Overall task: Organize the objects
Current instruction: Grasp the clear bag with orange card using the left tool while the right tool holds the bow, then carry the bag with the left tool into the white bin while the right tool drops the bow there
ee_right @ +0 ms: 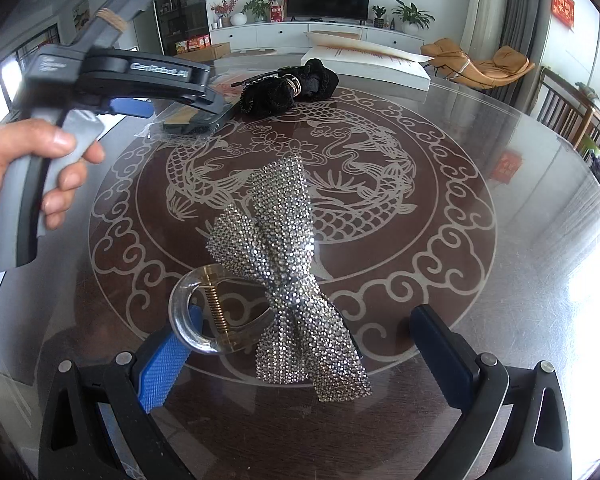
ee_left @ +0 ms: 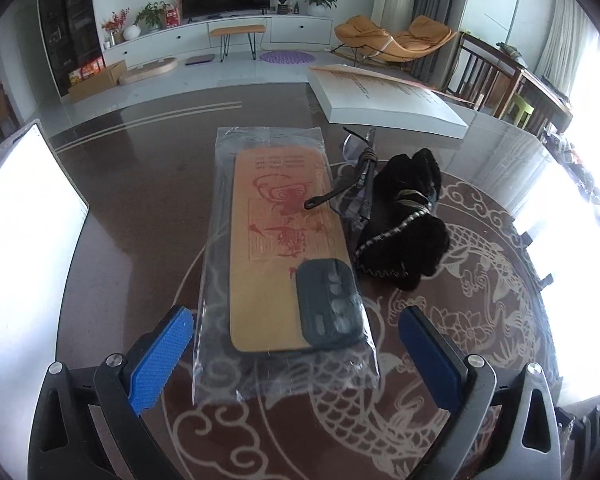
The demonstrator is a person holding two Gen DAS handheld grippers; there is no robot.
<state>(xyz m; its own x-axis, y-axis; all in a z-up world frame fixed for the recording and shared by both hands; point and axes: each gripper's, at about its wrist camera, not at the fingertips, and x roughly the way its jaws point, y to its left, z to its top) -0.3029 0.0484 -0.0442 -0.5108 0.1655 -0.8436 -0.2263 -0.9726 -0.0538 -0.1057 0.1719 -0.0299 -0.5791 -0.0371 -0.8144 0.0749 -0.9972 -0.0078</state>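
Behind our round glass-topped table with its carved fish pattern [ee_right: 380,184] sits a living room. We hold our left gripper [ee_left: 296,344] with fingers spread around the clear plastic bag holding an orange phone case [ee_left: 284,256], not touching it. Our right gripper [ee_right: 300,344] stands wide open around the rhinestone bow hair clip [ee_right: 292,280]. Black fuzzy fabric [ee_left: 404,216] lies just beside the bag.

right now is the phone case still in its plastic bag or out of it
In the bag. The phone case lies flat inside the clear plastic bag, whose film extends past every edge of it.
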